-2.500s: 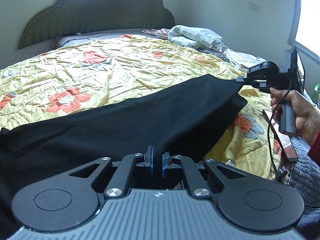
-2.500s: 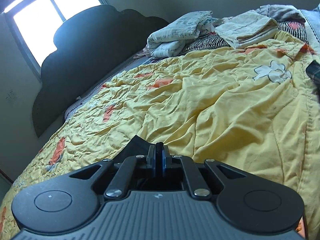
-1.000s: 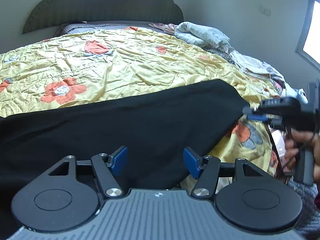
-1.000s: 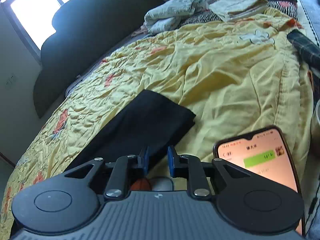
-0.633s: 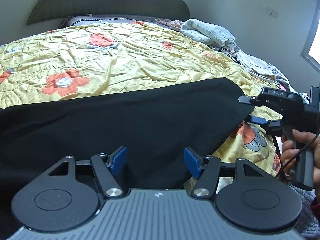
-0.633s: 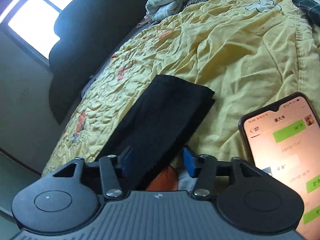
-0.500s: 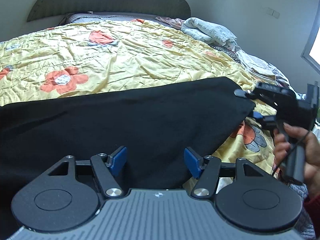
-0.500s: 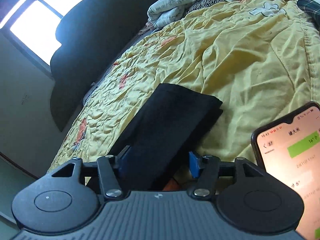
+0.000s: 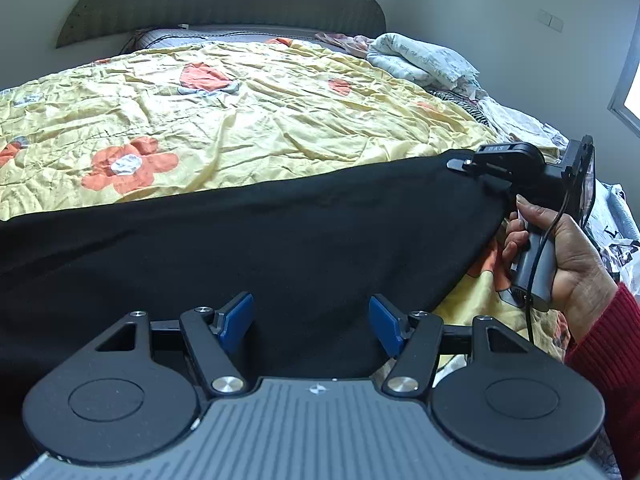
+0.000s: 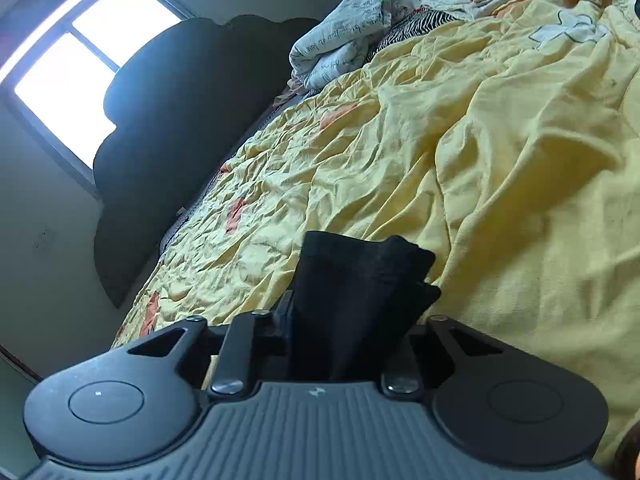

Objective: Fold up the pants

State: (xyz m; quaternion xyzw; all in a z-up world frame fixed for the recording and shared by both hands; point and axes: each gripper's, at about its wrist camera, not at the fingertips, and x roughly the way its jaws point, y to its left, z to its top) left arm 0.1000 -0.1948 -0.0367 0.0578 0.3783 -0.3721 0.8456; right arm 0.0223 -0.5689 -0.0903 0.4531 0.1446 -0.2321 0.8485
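- Two handheld grippers over a bed; black pants (image 9: 280, 240) lie as a long band across the near part of the yellow floral quilt (image 9: 248, 120), running from the left edge to the right side.
- Left gripper (image 9: 312, 318): jaws spread wide, blue pads (image 9: 236, 316) apart, nothing pinched. Pants fabric lies under and between the fingers, but the pads do not press on it.
- Right gripper (image 10: 348, 312): jaws have just been closing and now clamp a bunched end of the pants (image 10: 360, 280). Black cloth fills the gap and sticks out past the fingertips in crumpled folds.
- In the left wrist view the right gripper (image 9: 460, 164) sits at the far-right corner of the pants, tip on the cloth edge, with the fabric pulled up to it there.
- A person's right hand (image 9: 560, 256) wraps the grey handle, a cable running down it; red knit sleeve (image 9: 608, 360) at the wrist.
- Dark scalloped headboard (image 9: 220, 0) at the far end of the bed.
- Pile of folded light linens (image 10: 348, 52) at the far right corner of the bed, a striped cloth (image 10: 408, 28) beside it.
- Bright window (image 10: 68, 80) left of the headboard in the right wrist view.
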